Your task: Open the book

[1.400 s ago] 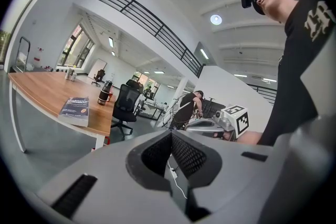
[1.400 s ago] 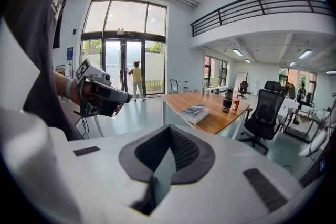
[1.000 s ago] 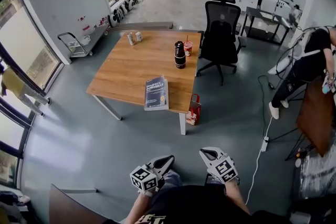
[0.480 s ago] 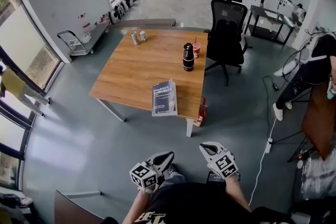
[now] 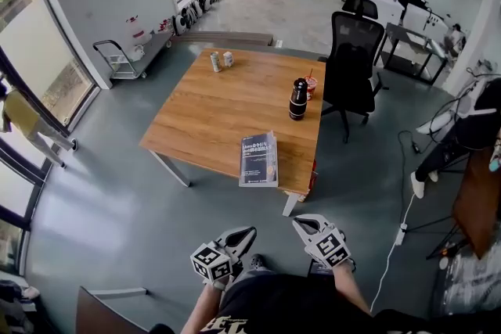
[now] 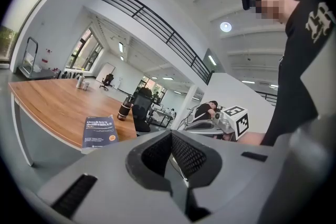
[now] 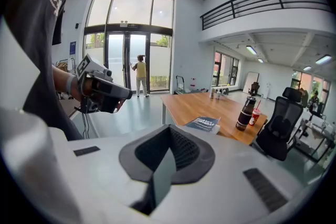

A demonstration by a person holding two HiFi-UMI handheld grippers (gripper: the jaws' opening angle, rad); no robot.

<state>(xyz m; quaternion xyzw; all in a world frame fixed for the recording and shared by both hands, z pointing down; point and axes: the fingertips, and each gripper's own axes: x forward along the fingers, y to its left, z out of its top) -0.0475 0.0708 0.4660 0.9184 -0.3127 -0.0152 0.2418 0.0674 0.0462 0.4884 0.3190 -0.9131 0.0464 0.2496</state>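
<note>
- Left gripper [image 5: 243, 233]: held low, close to the person's body and over the grey floor. In the left gripper view its jaws are pressed together with nothing between them.
- Right gripper [image 5: 302, 224]: held just beside the left one at about the same height. In the right gripper view its jaws likewise meet along one seam and hold nothing.
- Book [image 5: 259, 159]: lies flat and closed, dark blue cover up, at the near edge of the wooden table [image 5: 211, 109], close to its near right corner. It is well apart from both grippers, and neither touches it.
- Dark bottle [image 5: 297, 98]: stands upright further back, toward the table's right edge, with a red cup [image 5: 311, 87] with a straw just beside it.
- Two small cans [image 5: 221, 60]: stand together near the table's far edge.
- Black office chair [image 5: 354, 74]: stands at the table's far right side.
</note>
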